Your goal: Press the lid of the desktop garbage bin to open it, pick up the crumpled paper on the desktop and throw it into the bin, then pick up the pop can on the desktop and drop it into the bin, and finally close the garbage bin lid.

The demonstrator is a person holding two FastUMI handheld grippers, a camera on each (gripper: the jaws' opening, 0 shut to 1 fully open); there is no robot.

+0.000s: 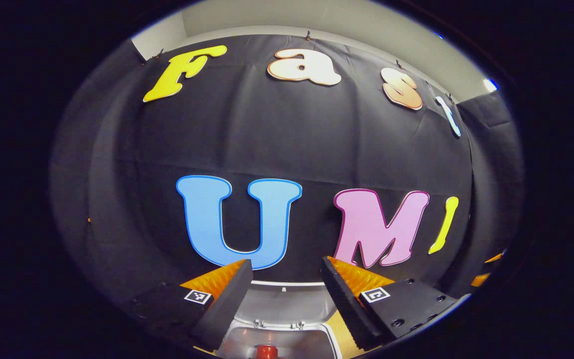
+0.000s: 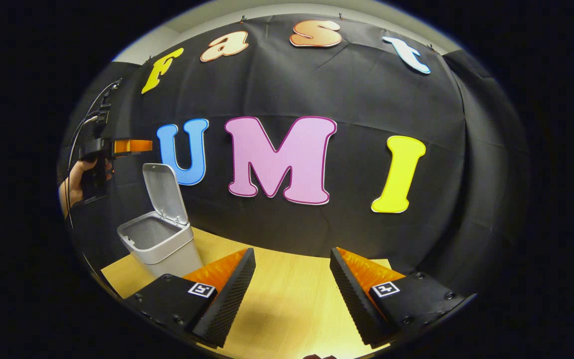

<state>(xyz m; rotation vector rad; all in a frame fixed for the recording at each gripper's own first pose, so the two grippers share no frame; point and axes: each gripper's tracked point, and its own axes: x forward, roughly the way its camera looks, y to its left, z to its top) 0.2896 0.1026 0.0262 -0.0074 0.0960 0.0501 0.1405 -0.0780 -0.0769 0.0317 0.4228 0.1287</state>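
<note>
In the right gripper view, the grey desktop bin [image 2: 160, 244] stands on the wooden table at the left, its lid [image 2: 165, 192] tipped up and back. A hand holds my left gripper [image 2: 132, 146] in the air above the bin. In the left gripper view, my left gripper [image 1: 286, 267] is open and looks down past the raised lid [image 1: 287, 304] into the bin's mouth [image 1: 317, 331]. A red thing [image 1: 266, 351], which looks like the pop can, lies inside the bin. My right gripper [image 2: 293, 254] is open over the table with nothing between its fingers.
The wooden table [image 2: 287, 299] runs from the bin to the right under my right gripper. Black cloth walls close the booth at the back and on both sides. A cable [image 2: 85, 119] trails from the left gripper.
</note>
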